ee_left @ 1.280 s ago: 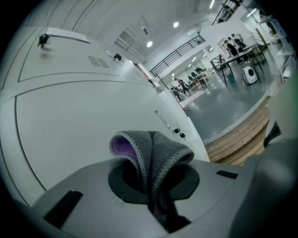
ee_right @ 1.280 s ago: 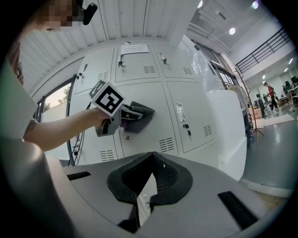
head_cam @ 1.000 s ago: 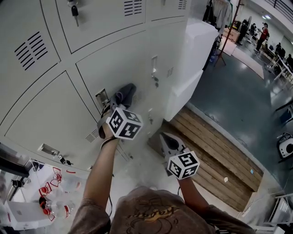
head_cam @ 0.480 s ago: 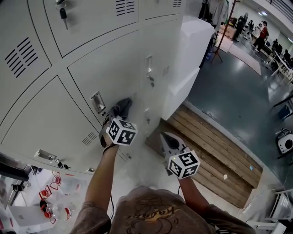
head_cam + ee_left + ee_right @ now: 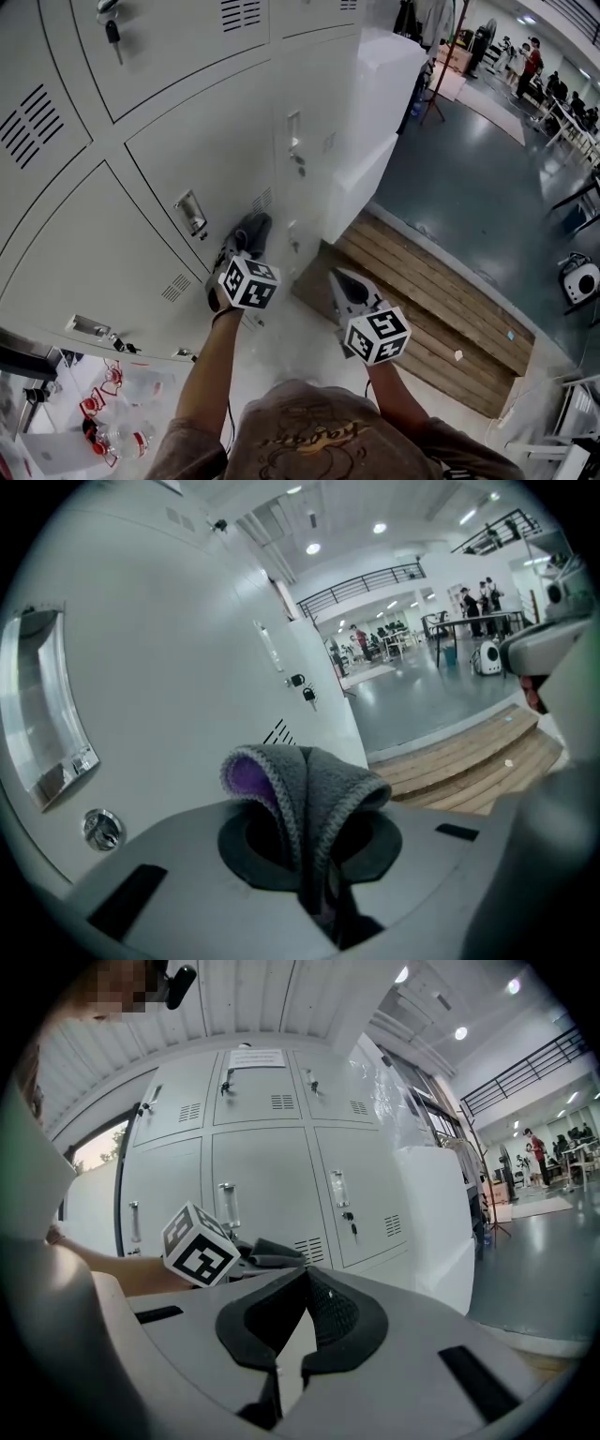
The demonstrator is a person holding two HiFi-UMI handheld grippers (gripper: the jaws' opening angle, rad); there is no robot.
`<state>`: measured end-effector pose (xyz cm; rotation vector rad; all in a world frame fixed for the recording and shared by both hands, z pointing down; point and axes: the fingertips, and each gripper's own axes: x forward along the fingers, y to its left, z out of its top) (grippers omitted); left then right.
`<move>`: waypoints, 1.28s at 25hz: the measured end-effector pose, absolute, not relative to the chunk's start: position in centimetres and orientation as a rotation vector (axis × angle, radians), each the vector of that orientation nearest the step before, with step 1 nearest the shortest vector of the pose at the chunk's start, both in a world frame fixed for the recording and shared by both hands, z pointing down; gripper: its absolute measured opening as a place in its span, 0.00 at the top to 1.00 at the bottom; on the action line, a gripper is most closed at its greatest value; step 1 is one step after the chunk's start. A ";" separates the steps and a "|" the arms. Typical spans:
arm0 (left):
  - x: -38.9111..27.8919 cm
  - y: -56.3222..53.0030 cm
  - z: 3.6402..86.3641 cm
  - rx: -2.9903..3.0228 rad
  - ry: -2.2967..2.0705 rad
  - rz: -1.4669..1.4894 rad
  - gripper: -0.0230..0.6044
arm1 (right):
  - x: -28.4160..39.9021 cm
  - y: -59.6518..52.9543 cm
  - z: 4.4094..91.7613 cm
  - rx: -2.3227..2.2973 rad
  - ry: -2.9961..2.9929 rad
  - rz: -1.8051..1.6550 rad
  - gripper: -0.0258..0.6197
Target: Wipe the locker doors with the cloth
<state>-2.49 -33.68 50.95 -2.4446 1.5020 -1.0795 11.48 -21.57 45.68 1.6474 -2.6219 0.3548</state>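
Grey metal lockers fill the left of the head view, and the lower locker door (image 5: 220, 155) has a recessed handle (image 5: 190, 214). A grey cloth (image 5: 251, 232) with a purple inner side is pressed against that door, below and right of the handle. My left gripper (image 5: 242, 255) is shut on the cloth (image 5: 314, 794), which bulges out between the jaws of my left gripper (image 5: 309, 841). My right gripper (image 5: 345, 289) hangs away from the lockers, over the floor. In the right gripper view my right gripper (image 5: 305, 1283) has its tips together with nothing held.
A white wrapped cabinet (image 5: 380, 122) stands right of the lockers. A wooden pallet (image 5: 441, 300) lies on the floor beside it. Keys hang in the locks (image 5: 112, 36). A table with bottles (image 5: 103, 412) is at lower left. People (image 5: 532, 61) stand far off across the hall.
My left gripper has slid the cloth down the locker door, from beside the handle to below it. My right gripper has stayed about where it was.
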 end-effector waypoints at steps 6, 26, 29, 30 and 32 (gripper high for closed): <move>-1.1 -33.6 47.4 -2.429 1.469 -0.962 0.90 | 12.0 -21.1 45.3 1.674 -2.610 0.341 0.96; 1.3 -35.3 20.9 -2.061 1.404 -0.503 0.90 | 11.3 -20.6 43.8 1.657 -2.631 0.297 0.96; 1.1 -35.7 18.1 -2.005 1.422 -0.484 0.90 | 11.2 -20.6 43.6 1.655 -2.635 0.294 0.96; 1.1 -35.8 17.3 -1.993 1.427 -0.480 0.90 | 11.1 -20.6 43.6 1.654 -2.637 0.293 0.96; 1.0 -36.1 16.3 -1.988 1.436 -0.476 0.90 | 11.1 -20.7 43.5 1.655 -2.638 0.291 0.96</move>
